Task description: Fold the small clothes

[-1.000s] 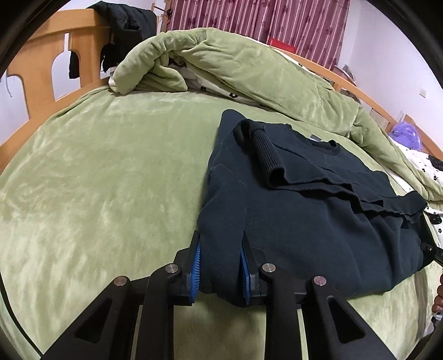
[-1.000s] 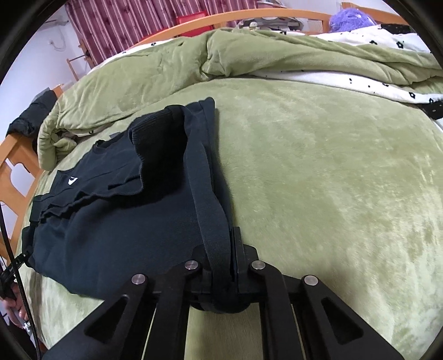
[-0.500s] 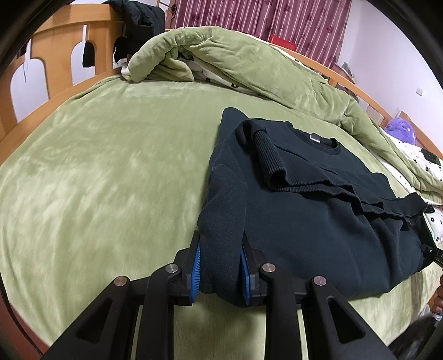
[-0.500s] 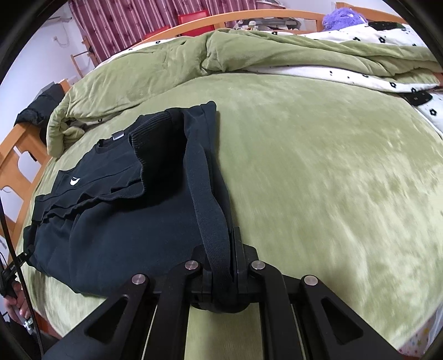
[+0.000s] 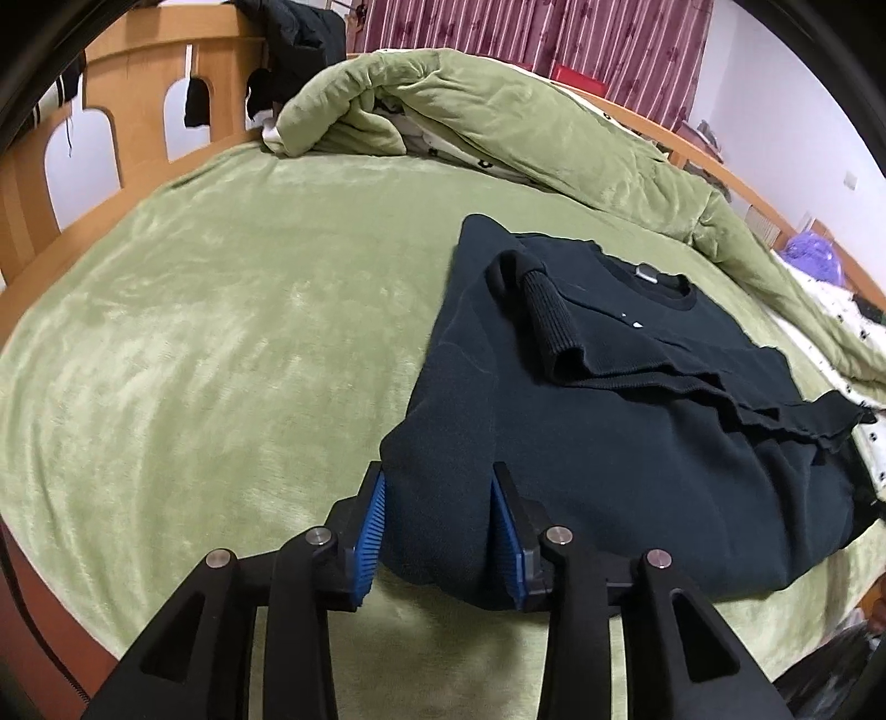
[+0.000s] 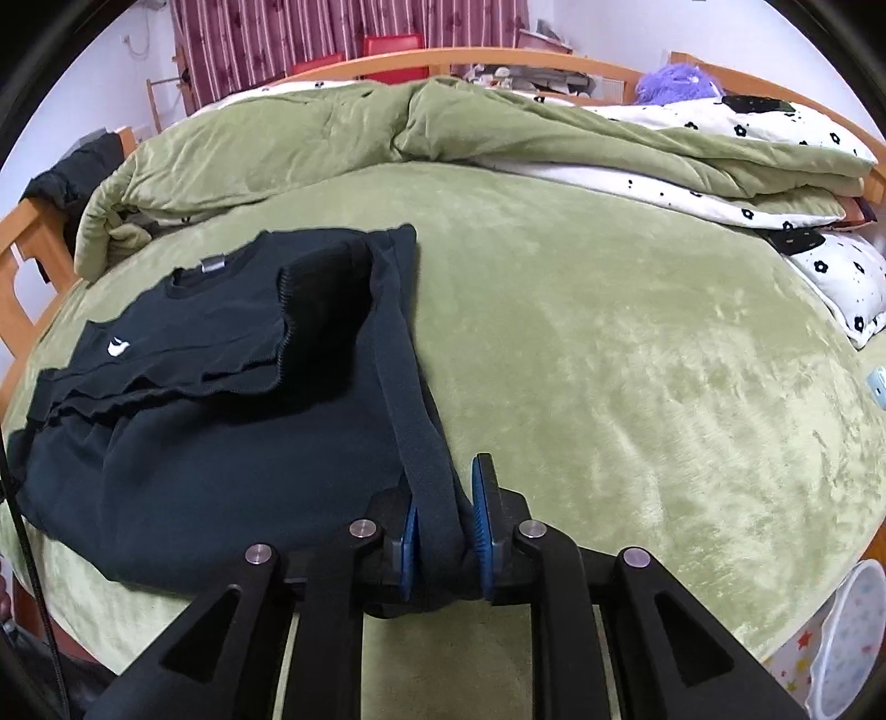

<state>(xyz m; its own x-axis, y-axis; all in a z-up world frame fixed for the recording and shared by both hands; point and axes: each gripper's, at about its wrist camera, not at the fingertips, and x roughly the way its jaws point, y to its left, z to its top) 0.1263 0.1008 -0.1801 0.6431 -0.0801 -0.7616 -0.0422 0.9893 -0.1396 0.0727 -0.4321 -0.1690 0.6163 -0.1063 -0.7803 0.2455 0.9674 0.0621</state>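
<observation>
a dark sweater [image 5: 637,443] is laid flat on the green bed [image 5: 221,332], folded in half so that the bottom hem lies across the chest. one ribbed cuff [image 5: 548,315] is seen on top, near the neck, and a small white mark [image 6: 117,346] is seen on the chest.

the left hand-held gripper [image 5: 437,526] is placed at the near left corner of the sweater. its jaws are opening. a thick fold of the dark cloth is seen between the blue pads [image 5: 371,526]. the left pad is set a little apart from the cloth, and the right pad is just beside it or touching it; which of the two cannot be told. the cloth is not squeezed.

the right hand-held gripper [image 6: 443,537] is placed at the near right corner of the sweater. its jaws are opening too. a narrow band of the folded edge is seen between its blue pads [image 6: 480,531]. a small gap is seen next to the right pad, so the band is not pinched.

a green quilt [image 6: 387,127] is heaped at the far side of the bed, with a white sheet with black flowers [image 6: 747,127] under it. a wooden bed frame [image 5: 138,105] and red striped curtains [image 5: 526,39] are seen behind.
</observation>
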